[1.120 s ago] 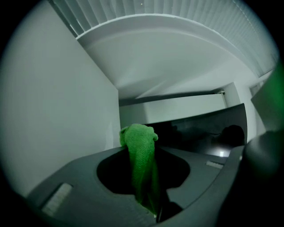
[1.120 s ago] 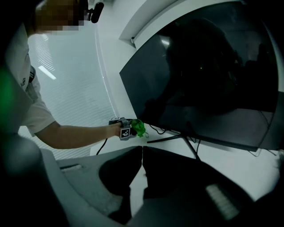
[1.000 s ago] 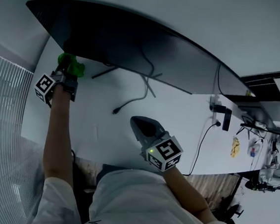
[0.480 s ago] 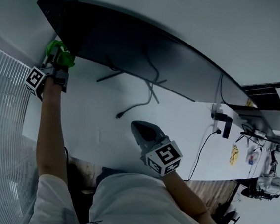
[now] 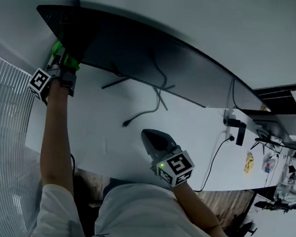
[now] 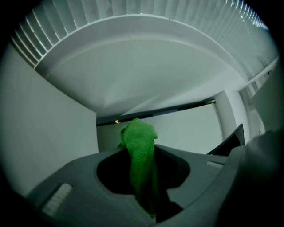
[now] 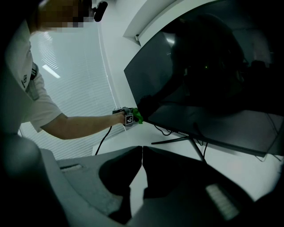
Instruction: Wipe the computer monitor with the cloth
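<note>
**Green cloth pinched in the left gripper at the monitor's corner; right gripper closed and empty**

We see a person at a white desk (image 5: 105, 121), a gripper in each hand. The left gripper (image 5: 63, 62) is held out at arm's length. Its own view shows the left gripper (image 6: 140, 153) with both jaws pressed onto a green cloth (image 6: 140, 142). The cloth runs down between the jaws, and a bunched tuft stands up past their tips. In that view a thin dark edge of the screen sits off to the right of the jaws, and ceiling and wall lie beyond them.

From the head view, the cloth (image 5: 57, 52) sits at the tips of the left gripper, right against the lower left corner of the wide, dark, curved monitor (image 5: 159, 58). In the right gripper view the cloth (image 7: 138, 116) meets that same corner of the monitor (image 7: 213, 80).

The right gripper (image 5: 145, 133) is well apart from the left one, close to the person's body and over the desk. Its own view shows the right gripper (image 7: 142, 148) with jaws pressed together and nothing between them, only a thin seam. The monitor's thin stand legs (image 7: 191, 139) lie ahead of its tips and a little to the right. A loose cable end (image 5: 126, 122) lies on the desk just beyond them.
</note>
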`<state>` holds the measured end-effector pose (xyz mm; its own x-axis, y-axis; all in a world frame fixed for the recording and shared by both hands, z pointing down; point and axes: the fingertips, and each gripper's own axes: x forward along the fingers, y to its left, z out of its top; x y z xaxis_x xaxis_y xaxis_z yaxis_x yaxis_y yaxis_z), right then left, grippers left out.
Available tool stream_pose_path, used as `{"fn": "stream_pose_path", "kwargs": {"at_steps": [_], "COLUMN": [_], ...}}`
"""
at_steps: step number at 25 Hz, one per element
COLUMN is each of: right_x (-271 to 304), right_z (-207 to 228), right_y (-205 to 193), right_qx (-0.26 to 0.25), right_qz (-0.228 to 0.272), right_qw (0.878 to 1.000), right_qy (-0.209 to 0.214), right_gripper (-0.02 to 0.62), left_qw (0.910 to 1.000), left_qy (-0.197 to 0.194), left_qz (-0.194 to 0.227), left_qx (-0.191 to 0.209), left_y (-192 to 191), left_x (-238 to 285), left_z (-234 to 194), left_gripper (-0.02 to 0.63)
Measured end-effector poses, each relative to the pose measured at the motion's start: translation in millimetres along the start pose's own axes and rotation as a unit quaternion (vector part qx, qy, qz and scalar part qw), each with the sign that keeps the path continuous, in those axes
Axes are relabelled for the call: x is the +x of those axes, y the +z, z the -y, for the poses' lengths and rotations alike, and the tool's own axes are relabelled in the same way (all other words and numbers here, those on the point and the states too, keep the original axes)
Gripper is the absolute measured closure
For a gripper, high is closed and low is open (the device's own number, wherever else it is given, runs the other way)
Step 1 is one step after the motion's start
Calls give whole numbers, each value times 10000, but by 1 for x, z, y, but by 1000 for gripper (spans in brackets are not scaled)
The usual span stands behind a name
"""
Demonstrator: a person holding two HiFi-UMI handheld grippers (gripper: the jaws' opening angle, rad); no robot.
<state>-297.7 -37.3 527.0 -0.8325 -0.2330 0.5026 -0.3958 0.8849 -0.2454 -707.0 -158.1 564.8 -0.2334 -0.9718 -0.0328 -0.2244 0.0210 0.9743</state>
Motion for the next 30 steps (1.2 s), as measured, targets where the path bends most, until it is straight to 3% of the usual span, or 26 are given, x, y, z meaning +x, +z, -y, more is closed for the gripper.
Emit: {"fn": "stream_pose_path", "kwargs": {"at_steps": [5,17,30], "right_x": [-5,-20,-56], "right_z": [7,5,-8], "right_y": [-7,3,38], "right_qx": [27,64,172], "right_qz": [61,377,790], "right_qw": [9999,9992,9965], "right_qy": [-85,-112,-190], "right_gripper": [592,592,592], "left_qw": [9998,9963,9851], "left_qy": [-166,-743,-1492], "left_qz": [38,151,291], "left_qx": [50,402,804], "left_y": [2,24,49], "left_x": [0,-4,-11], "left_z": [19,121,270], "left_gripper": [503,503,503]}}
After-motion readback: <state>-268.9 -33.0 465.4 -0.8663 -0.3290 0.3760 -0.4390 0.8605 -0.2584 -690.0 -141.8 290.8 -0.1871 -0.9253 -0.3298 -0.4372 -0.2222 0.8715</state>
